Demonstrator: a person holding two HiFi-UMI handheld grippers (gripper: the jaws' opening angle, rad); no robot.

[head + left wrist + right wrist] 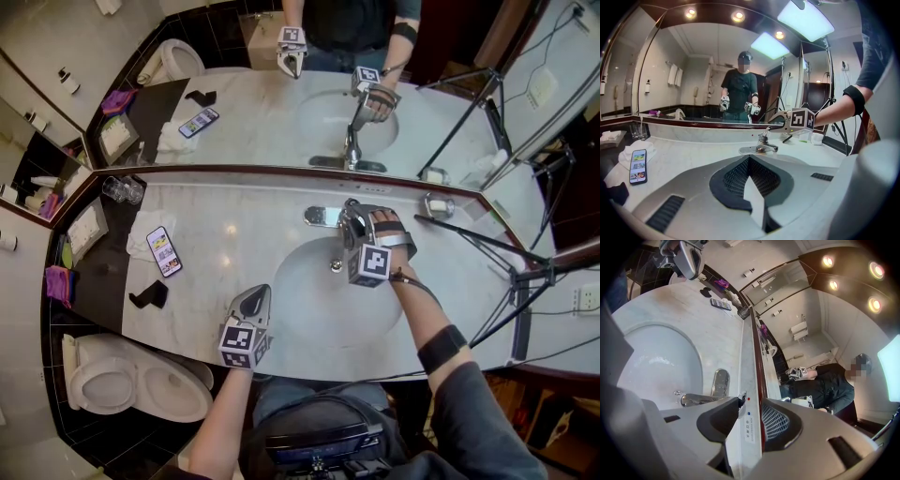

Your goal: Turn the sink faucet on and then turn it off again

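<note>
The chief risk is a slip. The right tongs [750, 411] stand partly open astride the lever [739, 401] of the faucet [328, 217], with one pad just beside its tip and the other clear, so a push could skate off the polished metal. A lesser risk is a jerk too far, splashing the sink [300, 281] in front of the faucet. The left tongs [749, 159], closed and empty, hang well in front of it. A wide mirror [262, 103] runs behind the faucet and the pale marble counter [234, 234] spreads to both sides. Well to its left lie a phone [163, 250] and a glass [122, 189].
</note>
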